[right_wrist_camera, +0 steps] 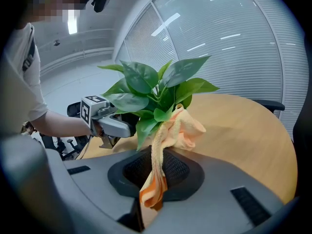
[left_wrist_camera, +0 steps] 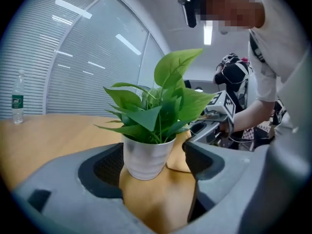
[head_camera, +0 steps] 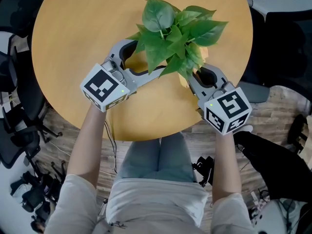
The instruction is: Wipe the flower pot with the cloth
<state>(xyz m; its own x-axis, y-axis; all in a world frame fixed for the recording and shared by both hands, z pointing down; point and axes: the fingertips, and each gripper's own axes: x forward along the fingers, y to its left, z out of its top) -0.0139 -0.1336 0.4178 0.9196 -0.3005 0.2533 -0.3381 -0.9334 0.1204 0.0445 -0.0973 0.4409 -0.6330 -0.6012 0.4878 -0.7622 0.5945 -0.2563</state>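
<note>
The flower pot [left_wrist_camera: 146,155] stands upright about mid-counter [head_camera: 73,33], a bit toward the near edge, with a claw on each side. The left claw [left_wrist_camera: 153,150] is spread wide with the pot in the gap, not squeezed. The right claw [right_wrist_camera: 153,189] is pinched tight on the cloth [right_wrist_camera: 180,130], which is bunched just beside the pot's right side, under the leaves [head_camera: 170,28]. Both forearms reach in from the near edge, angled inward and dipped slightly. I'd say the wiping is the right hand's job.

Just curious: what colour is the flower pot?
The pot is white; the left gripper view shows it best.
</note>
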